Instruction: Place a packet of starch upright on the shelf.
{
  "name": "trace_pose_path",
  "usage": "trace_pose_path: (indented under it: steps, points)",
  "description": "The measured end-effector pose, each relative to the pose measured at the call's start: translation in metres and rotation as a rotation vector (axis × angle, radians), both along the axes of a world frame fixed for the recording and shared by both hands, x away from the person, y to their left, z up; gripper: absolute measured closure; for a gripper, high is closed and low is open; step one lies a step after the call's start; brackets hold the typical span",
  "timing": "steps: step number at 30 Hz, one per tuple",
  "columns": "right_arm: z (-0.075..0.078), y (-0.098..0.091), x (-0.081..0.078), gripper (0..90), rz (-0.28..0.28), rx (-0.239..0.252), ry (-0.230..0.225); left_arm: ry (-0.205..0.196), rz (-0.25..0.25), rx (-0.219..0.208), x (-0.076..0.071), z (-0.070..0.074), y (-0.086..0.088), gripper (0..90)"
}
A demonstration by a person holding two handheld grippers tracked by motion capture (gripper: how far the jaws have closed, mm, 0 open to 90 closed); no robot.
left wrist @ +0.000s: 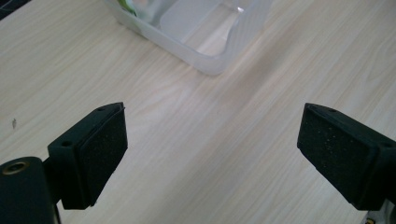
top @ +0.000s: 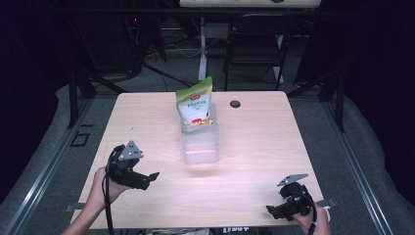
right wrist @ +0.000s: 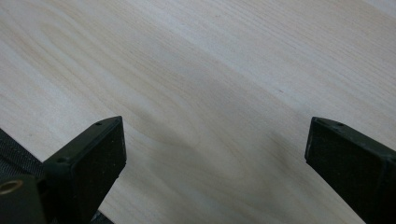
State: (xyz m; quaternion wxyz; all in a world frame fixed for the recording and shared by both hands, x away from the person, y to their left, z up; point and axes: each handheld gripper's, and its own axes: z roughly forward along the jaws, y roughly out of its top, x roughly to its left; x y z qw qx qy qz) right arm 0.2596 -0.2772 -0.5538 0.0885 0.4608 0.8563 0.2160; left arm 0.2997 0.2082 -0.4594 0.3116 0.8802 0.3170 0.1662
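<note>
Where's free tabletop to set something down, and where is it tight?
Bare wood on both sides of the clear bin, out to the table edges, and between the left hand-held gripper and right hand-held gripper. Tight at centre back: pouch standing in the bin, small black disc beside it.

The table (top: 254, 147) is seen in pale wood grain. A clear, frosted container (top: 200, 144) is shown, and a pouch (top: 195, 105) — green-topped, white below, with red and orange print. A small black disc (top: 235, 104) is seen beyond.
</note>
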Motion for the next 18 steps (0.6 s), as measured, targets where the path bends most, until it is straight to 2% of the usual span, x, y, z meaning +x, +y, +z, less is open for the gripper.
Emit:
trace_pose_path:
  steps: [4, 11, 16, 18]
  points:
    - [0.000, 0.001, 0.000, 4.7, -0.003, 0.006, -0.001, -0.002, 0.009, 0.005, -0.005, -0.015, -0.001, 7.4]
    - [-0.001, 0.001, 0.001, 4.7, -0.001, -0.004, 0.000, 0.017, -0.007, 0.005, -0.008, -0.037, -0.003, 4.9]
    - [-0.001, 0.000, 0.001, 4.7, 0.004, -0.005, 0.001, 0.036, -0.023, 0.049, -0.006, -0.047, -0.007, 2.2]
    - [-0.001, 0.001, 0.001, 4.7, 0.000, 0.005, -0.004, 0.023, -0.023, 0.080, -0.007, -0.049, -0.010, 1.4]
